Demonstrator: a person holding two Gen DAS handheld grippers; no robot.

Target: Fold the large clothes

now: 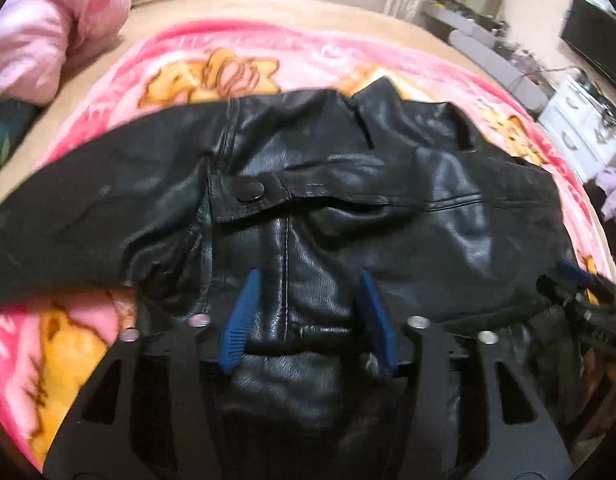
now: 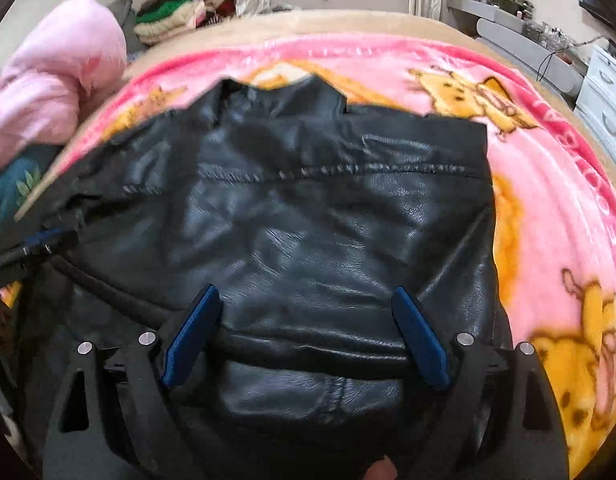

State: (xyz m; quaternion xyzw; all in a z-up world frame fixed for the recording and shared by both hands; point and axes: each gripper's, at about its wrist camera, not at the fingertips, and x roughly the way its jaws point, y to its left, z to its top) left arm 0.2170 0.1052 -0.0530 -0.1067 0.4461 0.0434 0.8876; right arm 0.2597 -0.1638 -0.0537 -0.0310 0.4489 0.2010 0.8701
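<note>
One black leather jacket (image 1: 308,184) lies on one pink cartoon blanket (image 2: 548,184). Two tools hover over the jacket: the left tool (image 1: 308,280), the right tool (image 2: 306,294). One pink quilt (image 1: 48,32) is bunched beyond the blanket's far left corner.

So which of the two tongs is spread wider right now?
The right tongs: their blue fingers stand far apart over the black leather jacket. The left tongs are also open, but with a visibly narrower gap.
</note>
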